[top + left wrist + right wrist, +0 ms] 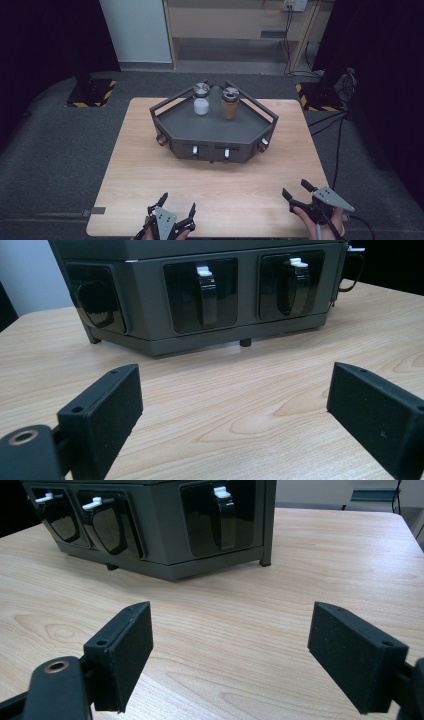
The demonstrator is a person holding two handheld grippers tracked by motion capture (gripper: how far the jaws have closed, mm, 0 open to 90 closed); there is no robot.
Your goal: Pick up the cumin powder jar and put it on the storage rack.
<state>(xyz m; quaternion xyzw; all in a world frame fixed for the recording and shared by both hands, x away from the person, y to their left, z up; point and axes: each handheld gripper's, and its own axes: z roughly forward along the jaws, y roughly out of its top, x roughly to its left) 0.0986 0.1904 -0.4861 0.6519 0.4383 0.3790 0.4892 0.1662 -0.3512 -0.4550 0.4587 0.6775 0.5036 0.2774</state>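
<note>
A dark grey angular rack [215, 131] sits at the middle of the wooden table [150, 175], toward twelve o'clock from me. On its flat top, at the far end, two jars stand upright side by side without touching: a white-filled jar [201, 99] at eleven o'clock and an amber-filled jar [230, 103] at one o'clock, each with a metal lid. The rack's front face carries recessed black panels with white-tipped levers [205, 271], seen in both gripper views.

My left gripper [177, 205] hovers at the near edge, around seven o'clock, well apart from the rack, its jaws spread wide with bare wood between them. My right gripper [296, 189] is at five o'clock, near the table's corner, jaws likewise wide apart and holding nothing. My left hand [165, 234] and right hand [320, 220] grip the handles at the bottom edge.
</note>
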